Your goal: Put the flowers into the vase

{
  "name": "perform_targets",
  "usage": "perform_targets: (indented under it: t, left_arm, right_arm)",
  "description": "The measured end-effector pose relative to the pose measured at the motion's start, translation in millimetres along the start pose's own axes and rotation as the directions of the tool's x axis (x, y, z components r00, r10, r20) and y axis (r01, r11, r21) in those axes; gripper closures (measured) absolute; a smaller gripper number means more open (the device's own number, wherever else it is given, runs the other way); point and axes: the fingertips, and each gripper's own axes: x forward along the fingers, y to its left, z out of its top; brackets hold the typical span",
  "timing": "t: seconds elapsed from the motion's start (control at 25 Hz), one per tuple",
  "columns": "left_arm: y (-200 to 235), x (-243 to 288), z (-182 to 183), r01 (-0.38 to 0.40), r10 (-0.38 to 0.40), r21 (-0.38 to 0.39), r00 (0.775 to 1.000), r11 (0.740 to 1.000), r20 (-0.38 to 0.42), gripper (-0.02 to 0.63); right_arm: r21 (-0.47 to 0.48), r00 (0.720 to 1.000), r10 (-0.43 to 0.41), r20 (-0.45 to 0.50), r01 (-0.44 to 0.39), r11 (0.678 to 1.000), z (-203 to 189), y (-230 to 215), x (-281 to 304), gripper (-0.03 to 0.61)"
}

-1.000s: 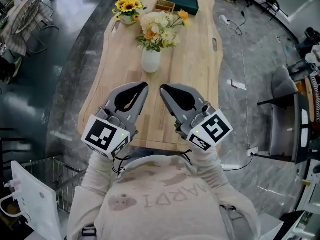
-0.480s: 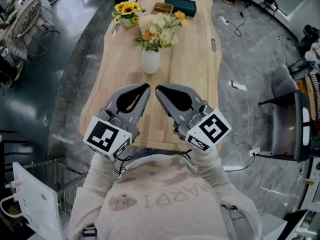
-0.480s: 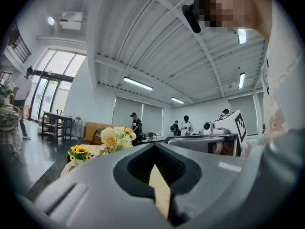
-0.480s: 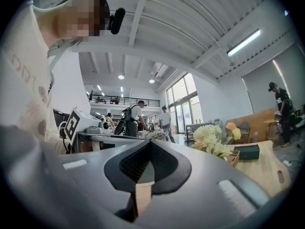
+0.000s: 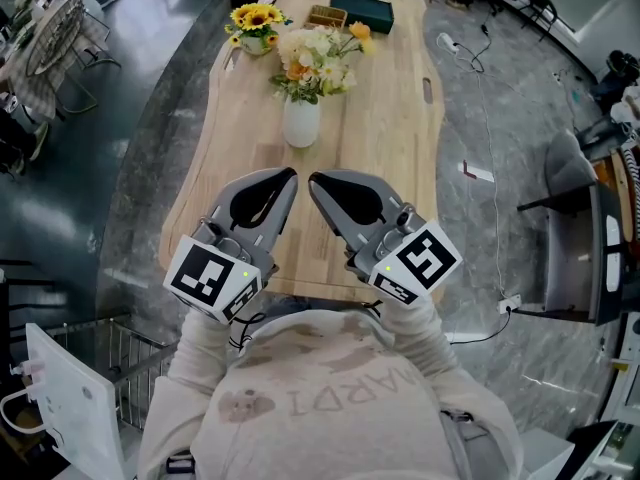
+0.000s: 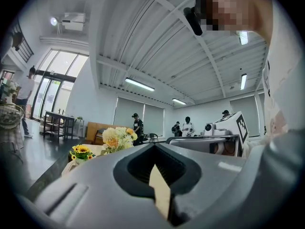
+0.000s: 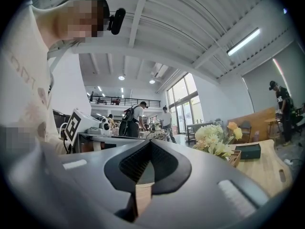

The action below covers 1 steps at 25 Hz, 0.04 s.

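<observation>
Both grippers shut on nothing, flowers sitting in the vase
My left grey two-jaw gripper and right grey two-jaw gripper hover side by side over the near end of the long light wooden table, tips close together, each pair of jaws closed with nothing between them. The bunch of white, yellow and orange flowers stands upright in the white ceramic vase mid-table, well ahead of both. Further back sit a small pot of yellow sunflowers and a flat dark green box
</observation>
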Motion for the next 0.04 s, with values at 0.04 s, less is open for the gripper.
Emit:
perform_targets:
  t: [0.04]
  left_arm:
    - [0.2,0.1,0.0,-0.001,0.001,0.0,1.0,1.0,0.001,0.613]
  right_arm:
    - [0.002,1.0,0.001,0.001,-0.001,1.0,0.1,0.0,-0.3,0.56]
